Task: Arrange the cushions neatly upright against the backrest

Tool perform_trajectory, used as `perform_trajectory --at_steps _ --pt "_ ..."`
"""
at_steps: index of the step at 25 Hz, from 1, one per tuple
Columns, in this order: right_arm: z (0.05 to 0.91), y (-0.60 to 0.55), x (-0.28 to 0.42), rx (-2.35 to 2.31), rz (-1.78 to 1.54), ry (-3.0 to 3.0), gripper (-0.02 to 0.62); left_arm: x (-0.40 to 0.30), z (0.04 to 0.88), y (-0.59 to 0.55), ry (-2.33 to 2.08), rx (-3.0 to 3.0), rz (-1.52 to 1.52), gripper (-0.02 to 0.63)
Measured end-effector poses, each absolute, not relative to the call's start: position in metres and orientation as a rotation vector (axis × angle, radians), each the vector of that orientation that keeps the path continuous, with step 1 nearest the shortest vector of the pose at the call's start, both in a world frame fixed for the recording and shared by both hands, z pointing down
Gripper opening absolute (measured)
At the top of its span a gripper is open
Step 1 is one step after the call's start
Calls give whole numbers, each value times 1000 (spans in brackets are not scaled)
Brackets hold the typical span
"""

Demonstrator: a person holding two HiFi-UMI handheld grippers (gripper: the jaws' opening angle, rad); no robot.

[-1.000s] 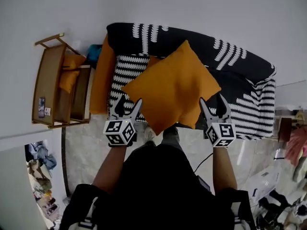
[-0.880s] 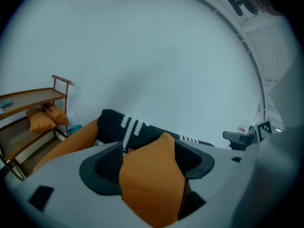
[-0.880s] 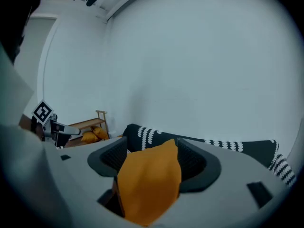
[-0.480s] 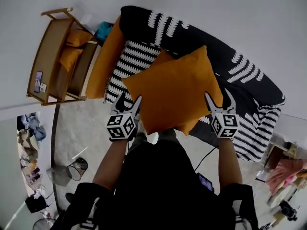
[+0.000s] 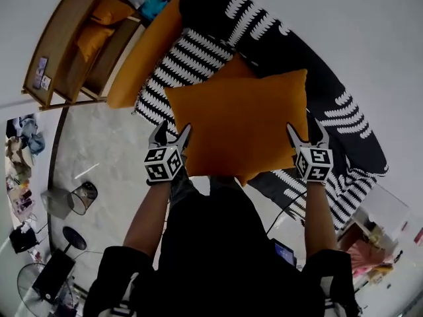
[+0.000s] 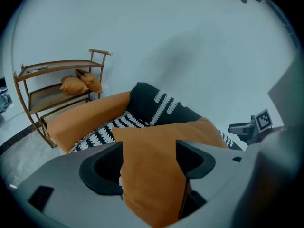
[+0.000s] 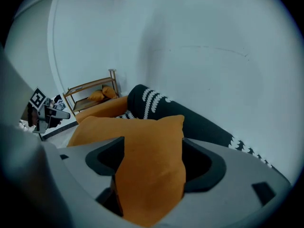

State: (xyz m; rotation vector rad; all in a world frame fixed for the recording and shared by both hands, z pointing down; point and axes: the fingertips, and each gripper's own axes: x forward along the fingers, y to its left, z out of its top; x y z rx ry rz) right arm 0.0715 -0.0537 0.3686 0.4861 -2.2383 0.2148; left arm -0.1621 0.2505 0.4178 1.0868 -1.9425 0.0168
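Note:
I hold a large orange cushion (image 5: 238, 127) in the air over a black sofa (image 5: 277, 45) with white patterns. My left gripper (image 5: 170, 129) is shut on the cushion's left edge, its fabric filling the jaws (image 6: 152, 175). My right gripper (image 5: 305, 128) grips the right edge; its jaws are opening, with the cushion (image 7: 147, 165) still pressed between them. A second orange cushion (image 5: 228, 71) peeks out behind the held one, on the seat. The sofa's backrest (image 6: 156, 106) rises behind it.
An orange bolster (image 5: 142, 55) lies along the sofa's left end. A wooden shelf (image 5: 63, 41) beside it holds two small orange cushions (image 5: 99, 25). A wire bin (image 5: 78, 198) and dark gear (image 5: 53, 276) stand on the floor at left.
The cushion has turned from a diamond stance to nearly level and sits higher over the sofa. Both grippers kept hold of its edges while the view swung left.

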Motion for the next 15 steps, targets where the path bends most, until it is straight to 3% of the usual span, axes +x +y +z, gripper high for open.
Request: perform_trajectory --at_steps 15 --pt "468 -94 73 349 383 -2003 497 -148 520 259 -1783 900 -67 449"
